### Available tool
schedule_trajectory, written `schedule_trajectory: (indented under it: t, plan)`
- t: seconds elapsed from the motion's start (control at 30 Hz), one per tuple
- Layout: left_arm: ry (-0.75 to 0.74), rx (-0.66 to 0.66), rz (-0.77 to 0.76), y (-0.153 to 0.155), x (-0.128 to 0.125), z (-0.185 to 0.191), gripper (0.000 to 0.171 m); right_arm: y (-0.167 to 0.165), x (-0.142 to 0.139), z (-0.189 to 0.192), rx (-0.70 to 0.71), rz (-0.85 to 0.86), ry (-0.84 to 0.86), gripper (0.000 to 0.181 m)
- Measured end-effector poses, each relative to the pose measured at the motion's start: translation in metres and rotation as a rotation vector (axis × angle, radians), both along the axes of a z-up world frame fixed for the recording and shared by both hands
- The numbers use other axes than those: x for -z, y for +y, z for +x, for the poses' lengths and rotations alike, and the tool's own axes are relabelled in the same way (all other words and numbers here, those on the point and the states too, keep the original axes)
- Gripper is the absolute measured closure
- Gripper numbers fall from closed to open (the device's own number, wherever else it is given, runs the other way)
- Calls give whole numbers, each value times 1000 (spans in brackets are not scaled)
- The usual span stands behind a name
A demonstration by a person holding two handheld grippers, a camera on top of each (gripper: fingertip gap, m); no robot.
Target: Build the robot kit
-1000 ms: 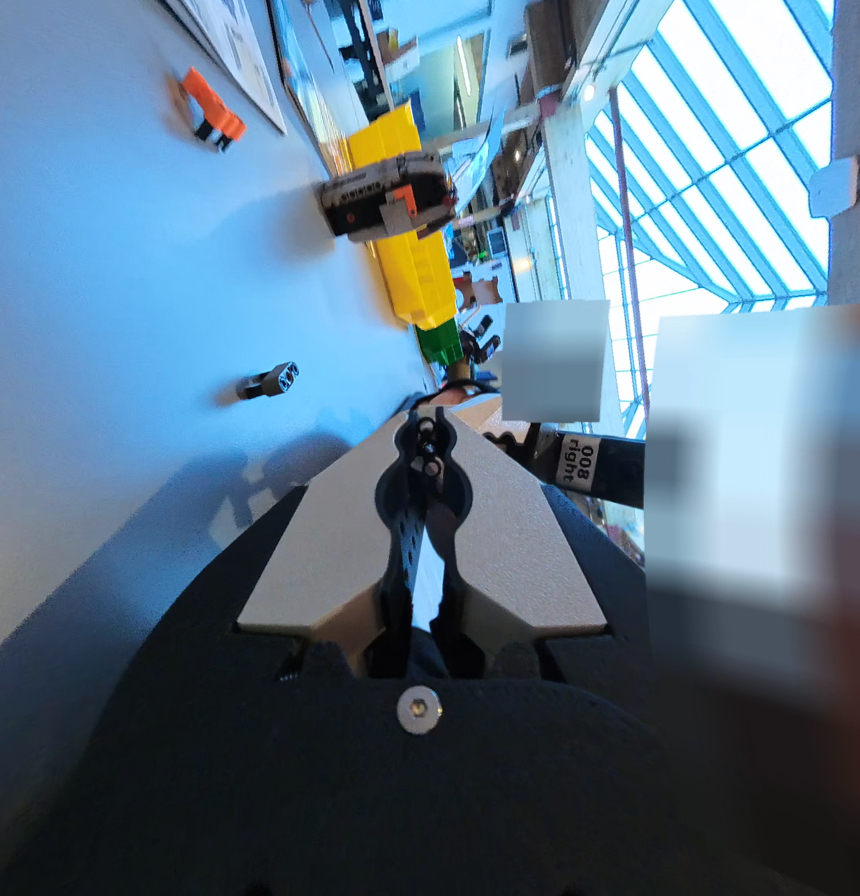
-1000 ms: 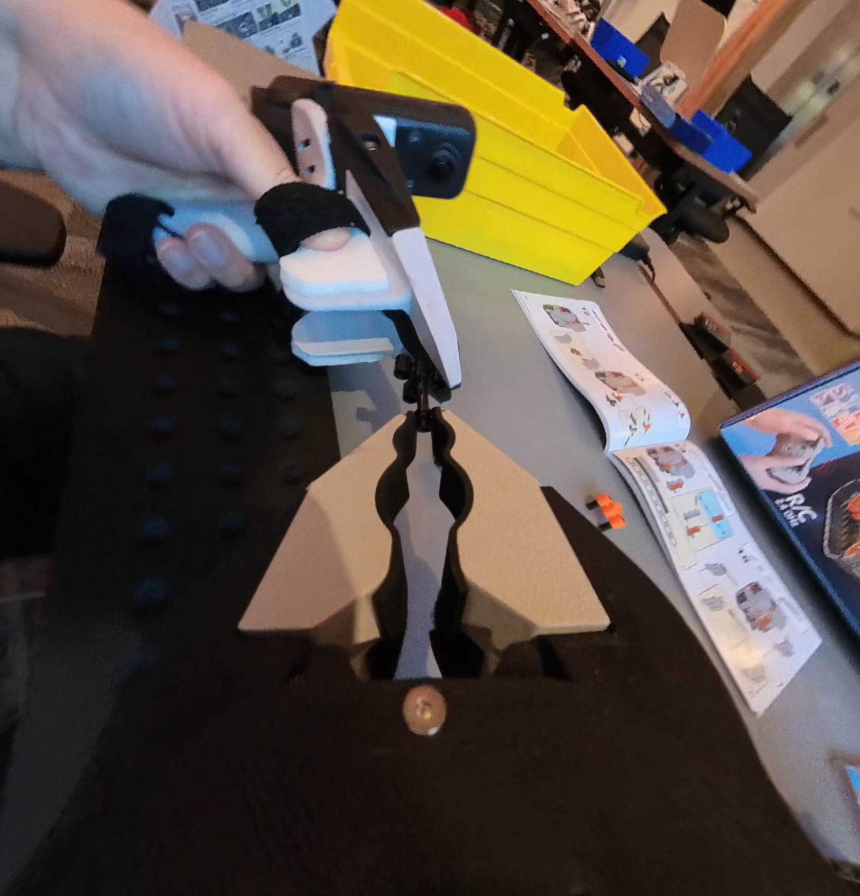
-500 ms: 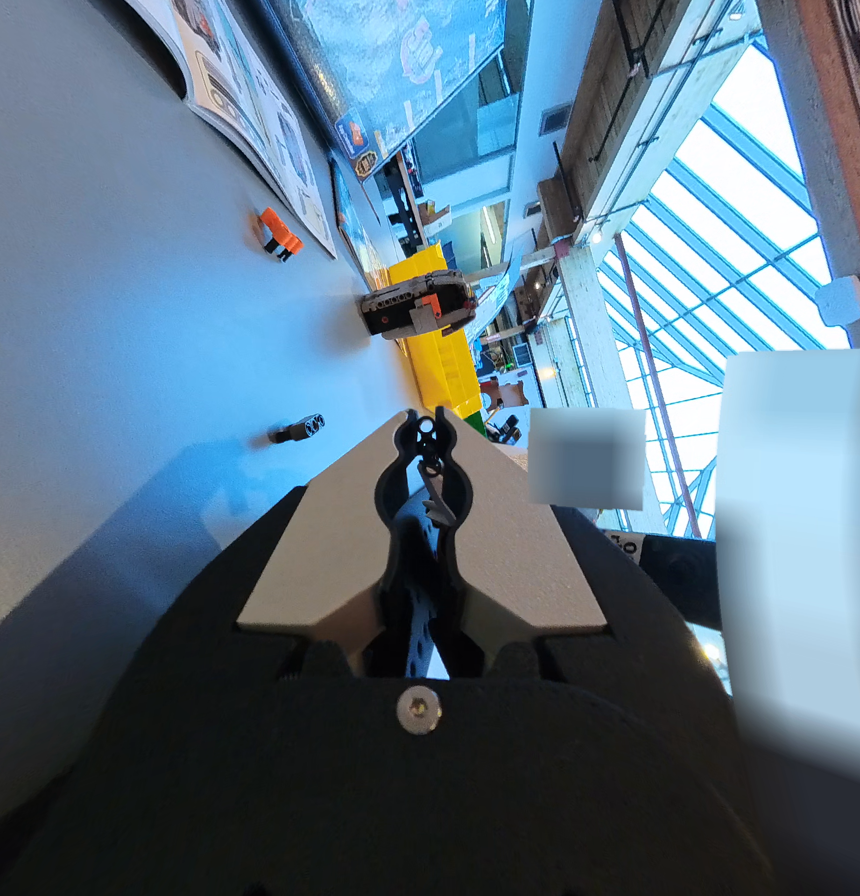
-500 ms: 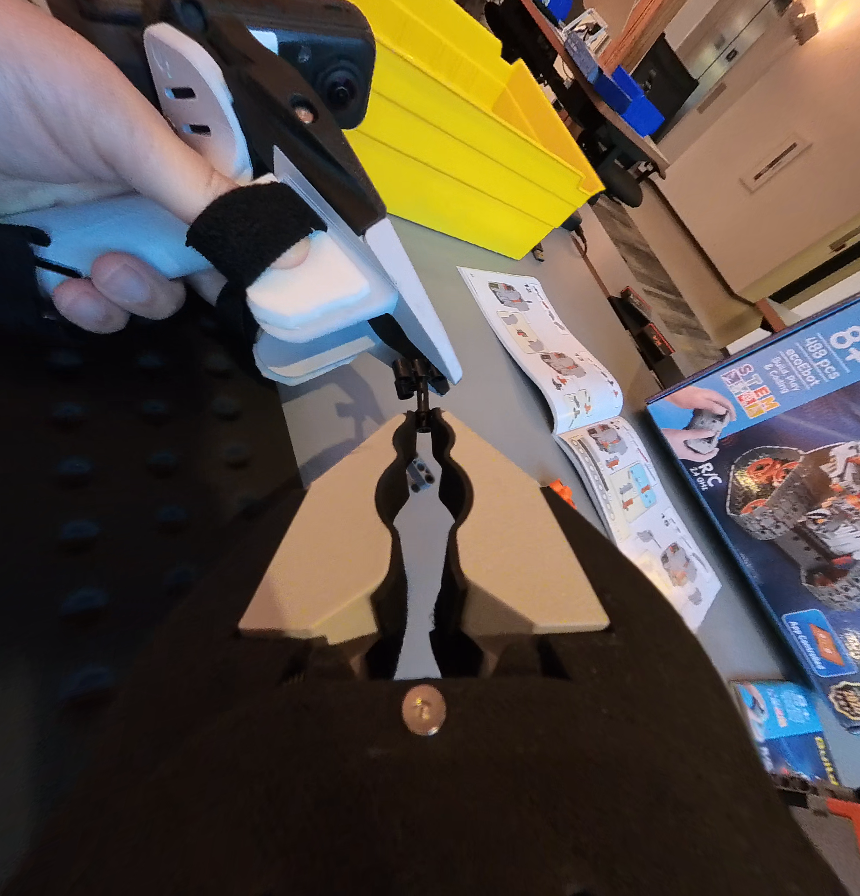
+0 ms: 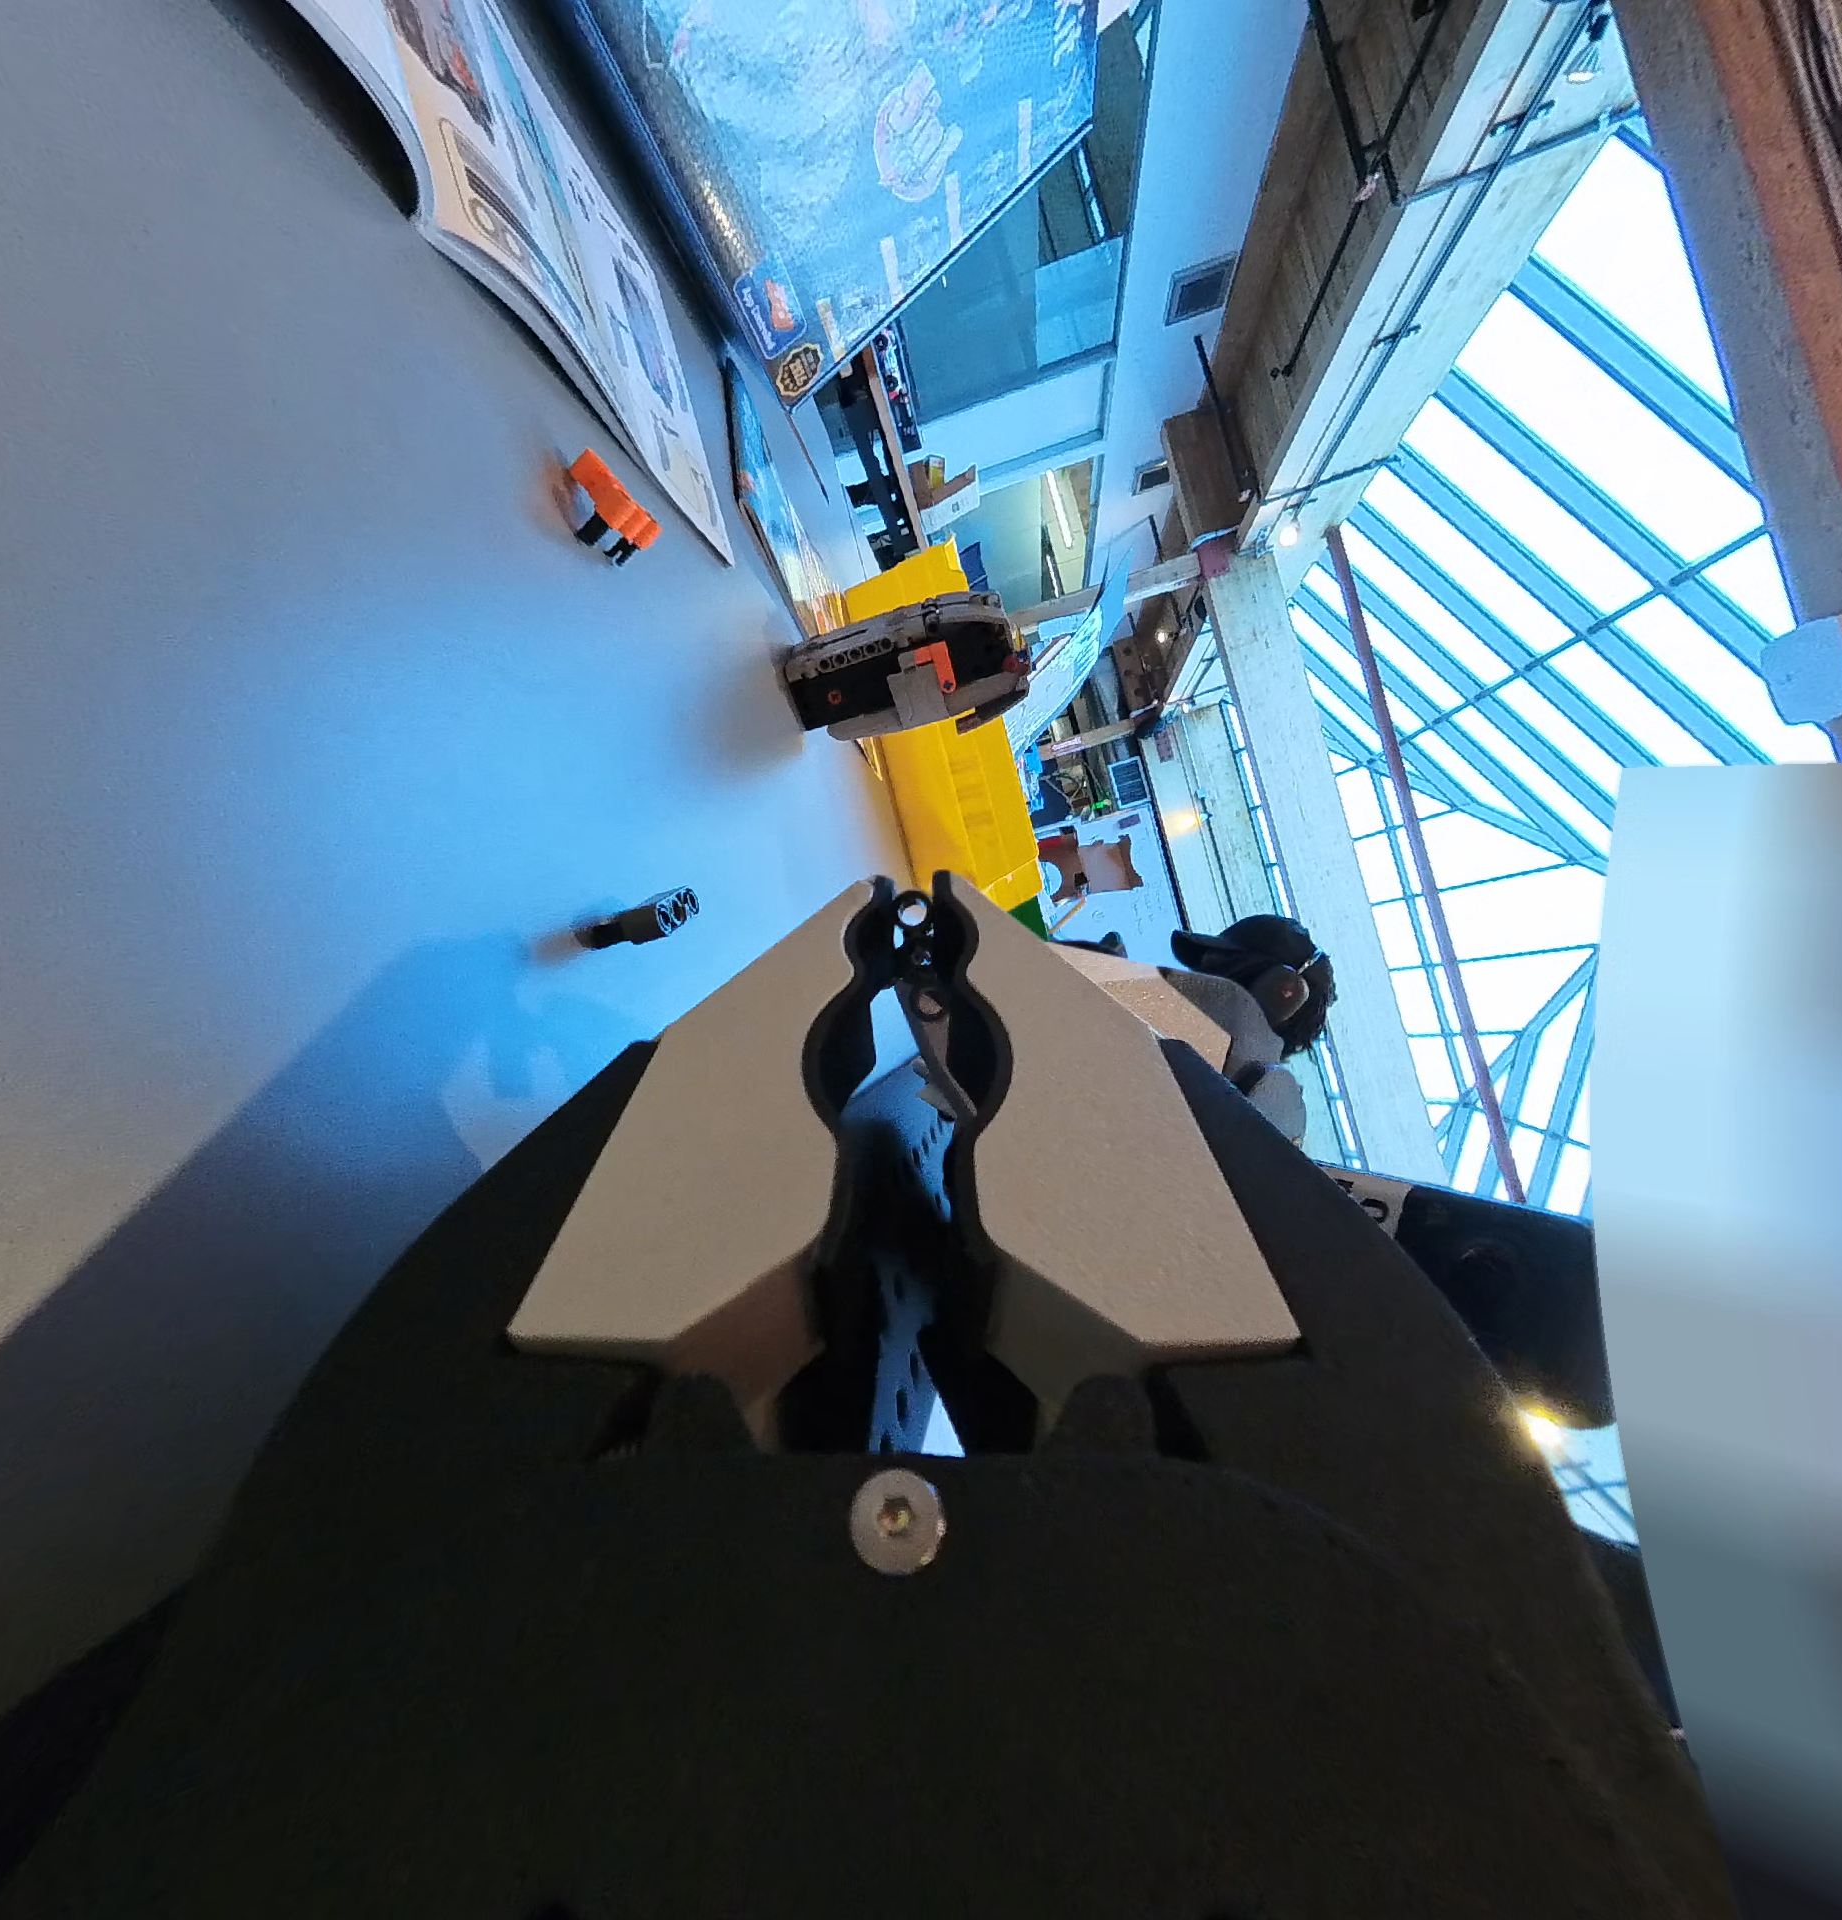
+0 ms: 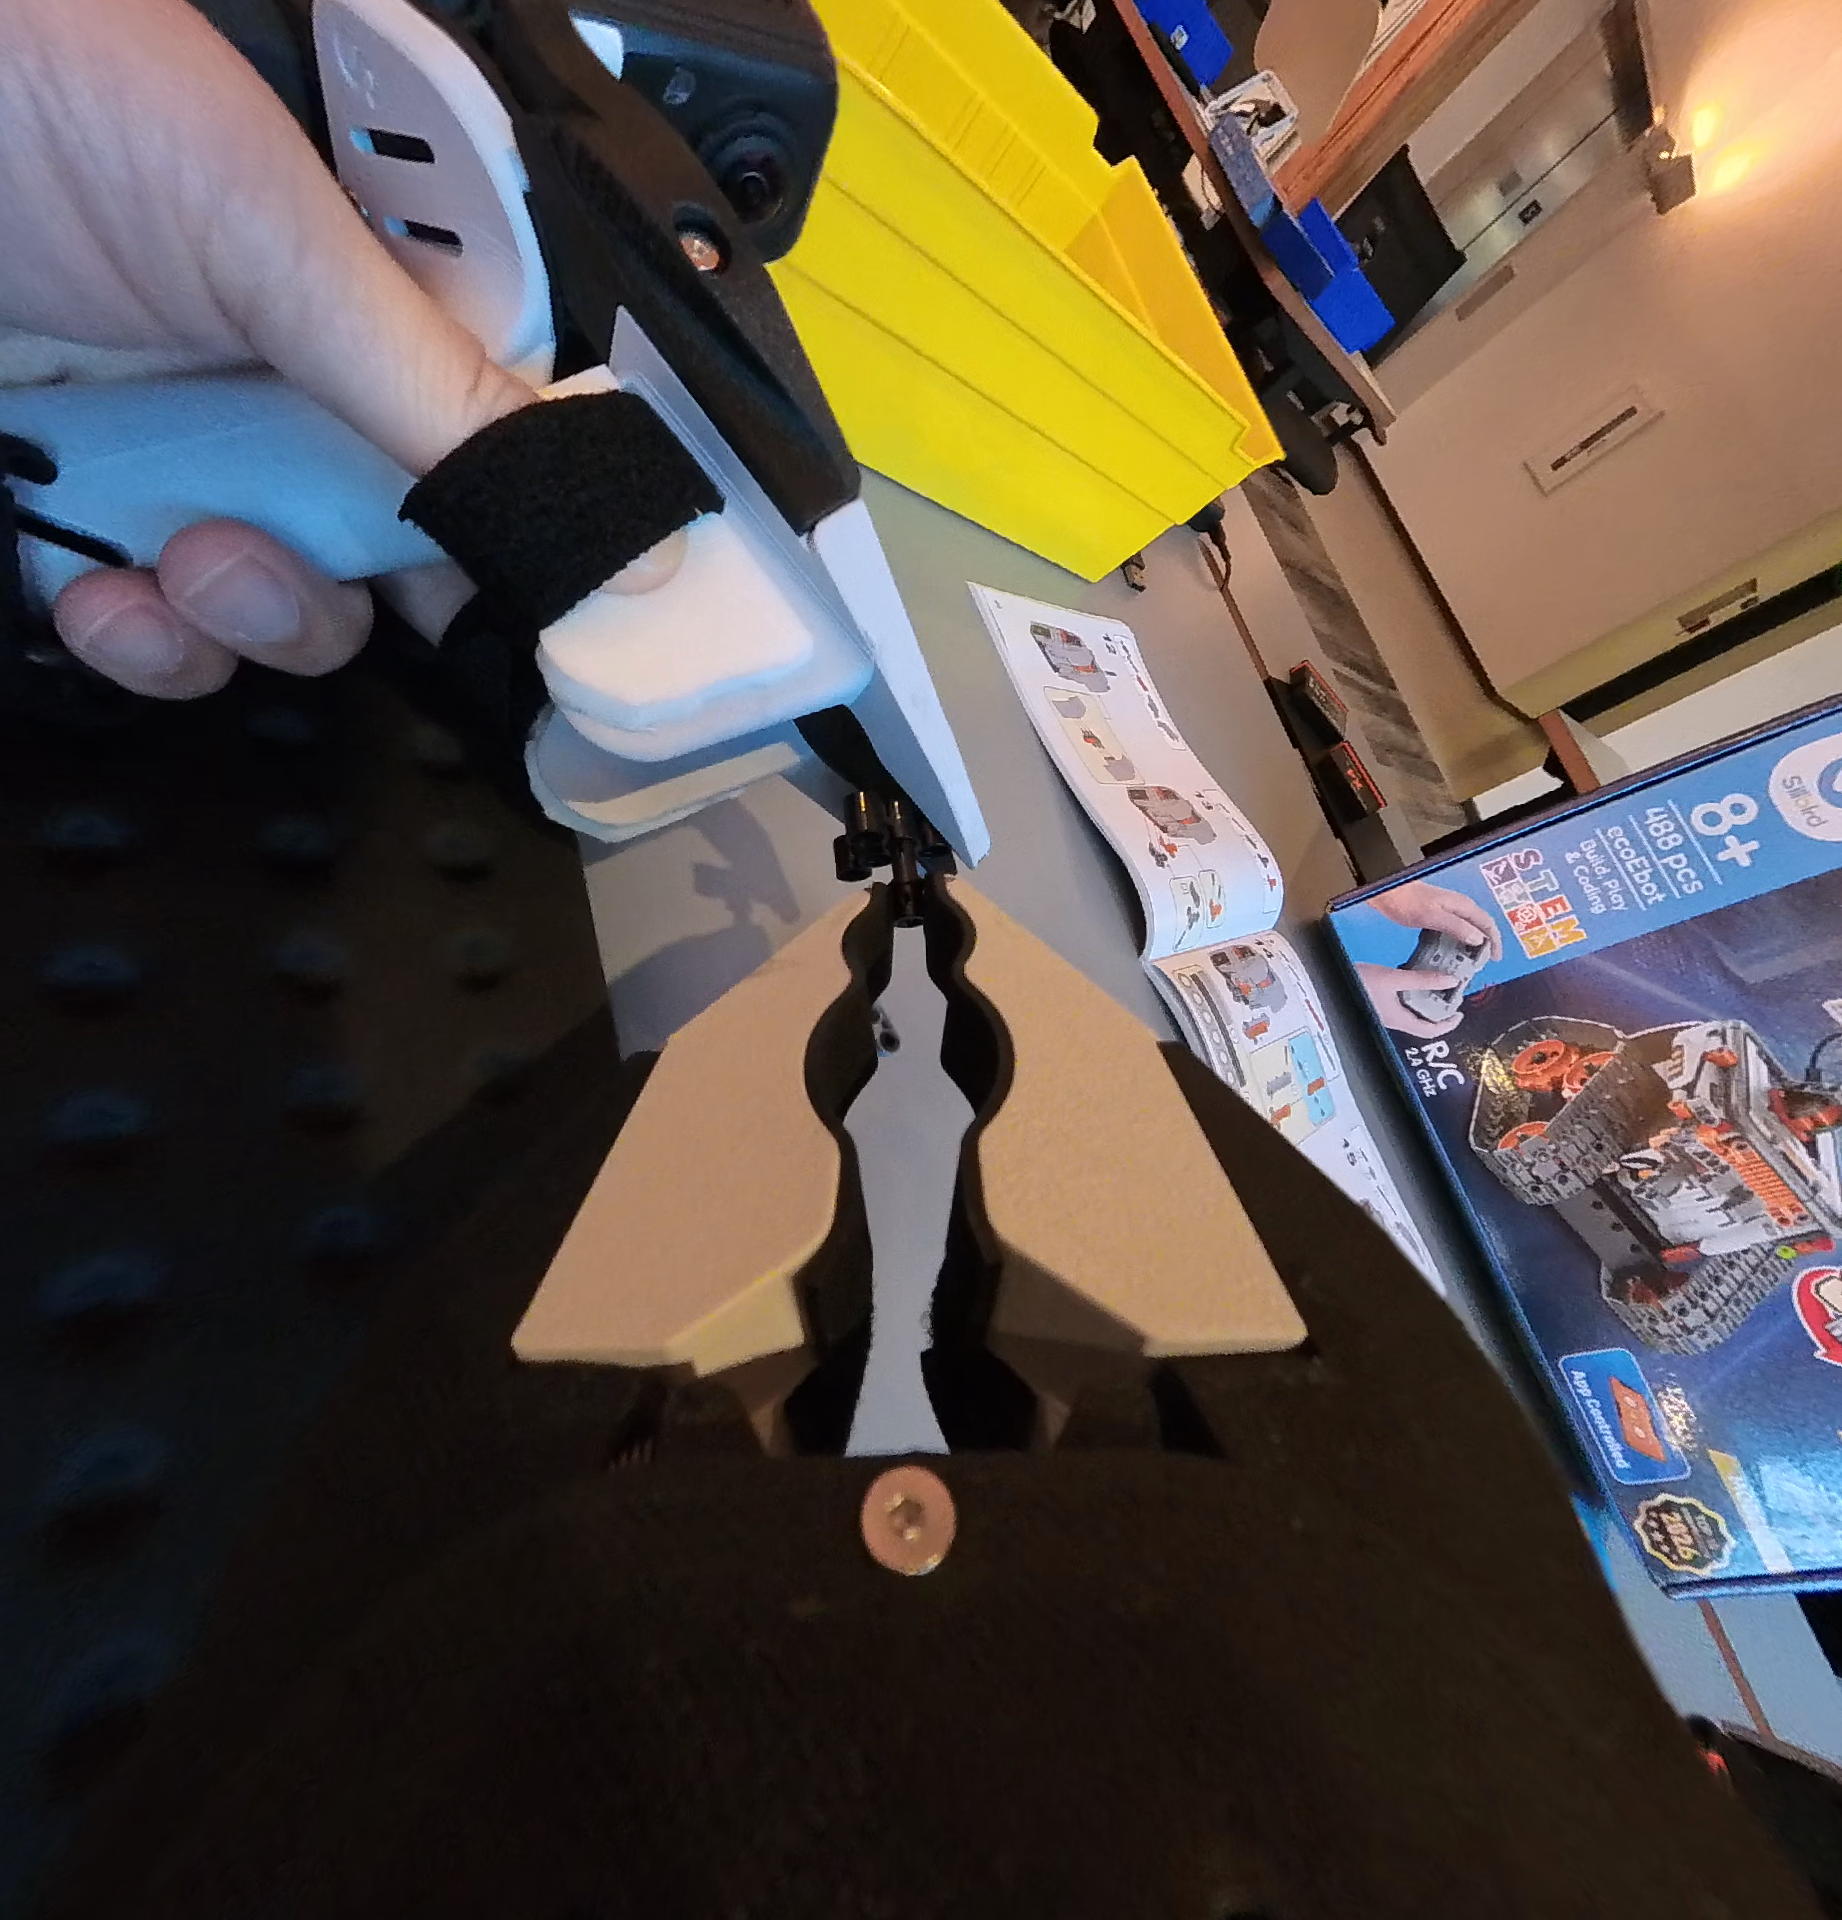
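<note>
My left gripper point(image 5: 909, 906) is shut on a small black connector point(image 5: 912, 916) with round holes, held in the air beside the grey table point(image 5: 273, 727). My right gripper point(image 6: 904, 896) is shut on a thin black pin point(image 6: 904, 902). The pin's tip meets the black connector point(image 6: 867, 833), which the left gripper point(image 6: 927, 831) holds from above; a hand grips that tool. In the left wrist view, a grey finger point(image 5: 1156, 997) of the right gripper shows just behind my fingertips.
On the table lie an orange piece point(image 5: 610, 509), a small dark grey connector point(image 5: 647, 920) and a grey and black assembly point(image 5: 896, 675). Yellow bins point(image 6: 1000, 343), an open instruction booklet point(image 6: 1156, 779) and a blue kit box point(image 6: 1623, 1143) stand around. A dark dotted surface point(image 6: 221, 1039) lies left. Only a small space, under 4 cm, lies between the two pairs of fingers. The orange piece point(image 5: 610, 509) is about 15 cm from both grippers' fingertips.
The two grippers have stayed tip to tip with the pin at the connector. Both have swung, so the booklet and box have come further into view.
</note>
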State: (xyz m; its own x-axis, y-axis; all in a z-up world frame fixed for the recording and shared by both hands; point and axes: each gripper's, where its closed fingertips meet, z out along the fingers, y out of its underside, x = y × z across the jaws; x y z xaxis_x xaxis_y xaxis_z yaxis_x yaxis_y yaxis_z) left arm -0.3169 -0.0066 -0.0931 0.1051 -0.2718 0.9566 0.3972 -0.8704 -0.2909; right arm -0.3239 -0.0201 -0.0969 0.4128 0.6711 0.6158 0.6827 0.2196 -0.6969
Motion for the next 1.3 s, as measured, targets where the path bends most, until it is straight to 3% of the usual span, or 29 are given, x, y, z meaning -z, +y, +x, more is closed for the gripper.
schedule_trajectory:
  t: [0.03,0.13,0.2,0.33,0.5,0.63,0.8,0.9,1.03,1.17,1.23,1.3]
  plan:
    - [-4,-3,-1,1,0,-1,168,1,-1,-1,0,-2,2,178]
    - [-69,52,5,0,-9,-1,164,0,-5,-1,-14,-15,51,178]
    - [-90,111,124,-6,-25,-3,151,-2,-13,2,-27,-28,121,178]
    - [73,203,404,-17,-38,-13,149,-9,-21,14,-43,-6,184,177]
    - [413,350,757,-37,-27,-12,148,-21,-33,16,-149,-25,281,177]
    - [513,414,875,-46,-21,-3,147,-23,-37,15,-177,-68,348,177]
    - [635,315,987,-38,-19,2,153,-23,-29,11,-188,-249,432,177]
    - [567,326,968,-42,-26,2,166,-24,-33,10,-208,-328,509,177]
    - [401,383,854,-50,-33,0,168,-29,-37,9,-268,-443,606,177]
    - [254,535,672,-62,-33,-2,168,-42,-41,6,-396,-452,581,175]
    - [167,618,583,-69,-37,-5,168,-49,-44,7,-460,-356,497,141]
    - [110,711,516,-77,-39,-8,168,-58,-45,7,-534,-270,370,133]
